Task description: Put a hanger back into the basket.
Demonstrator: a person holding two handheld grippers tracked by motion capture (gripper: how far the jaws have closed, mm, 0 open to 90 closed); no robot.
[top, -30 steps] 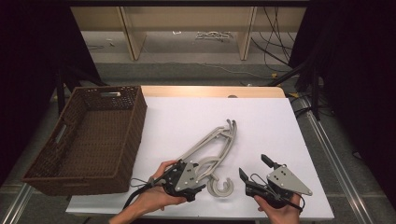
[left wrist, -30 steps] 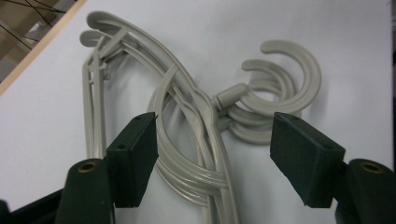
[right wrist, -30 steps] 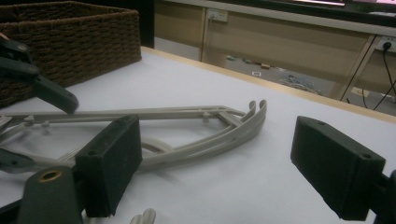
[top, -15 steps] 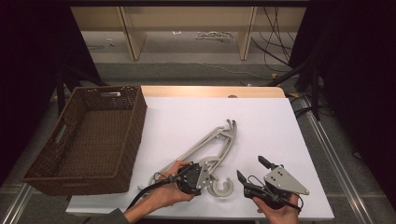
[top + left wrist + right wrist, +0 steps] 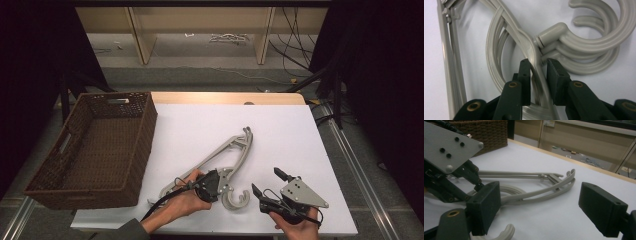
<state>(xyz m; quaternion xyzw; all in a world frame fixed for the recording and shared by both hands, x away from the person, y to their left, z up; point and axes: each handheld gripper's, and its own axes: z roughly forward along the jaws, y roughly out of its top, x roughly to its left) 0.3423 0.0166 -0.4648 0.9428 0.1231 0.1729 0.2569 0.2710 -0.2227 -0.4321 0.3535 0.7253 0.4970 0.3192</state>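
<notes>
The right gripper (image 5: 539, 212) has its two black jaws wide apart, nothing between them. Past them, grey plastic hangers (image 5: 536, 187) lie stacked on the white table (image 5: 554, 220). Left of the hangers sits the other gripper (image 5: 446, 170); behind it, a wicker basket (image 5: 486, 131).

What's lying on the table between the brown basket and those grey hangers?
Nothing: in the high view, only bare white table separates the basket from the hangers. The left tool sits at the hangers' neck, not in that gap.

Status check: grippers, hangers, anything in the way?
Left gripper has just been closing, jaws astride the hangers near the hooks. Right gripper open, holding nothing. Nothing in the way.
</notes>
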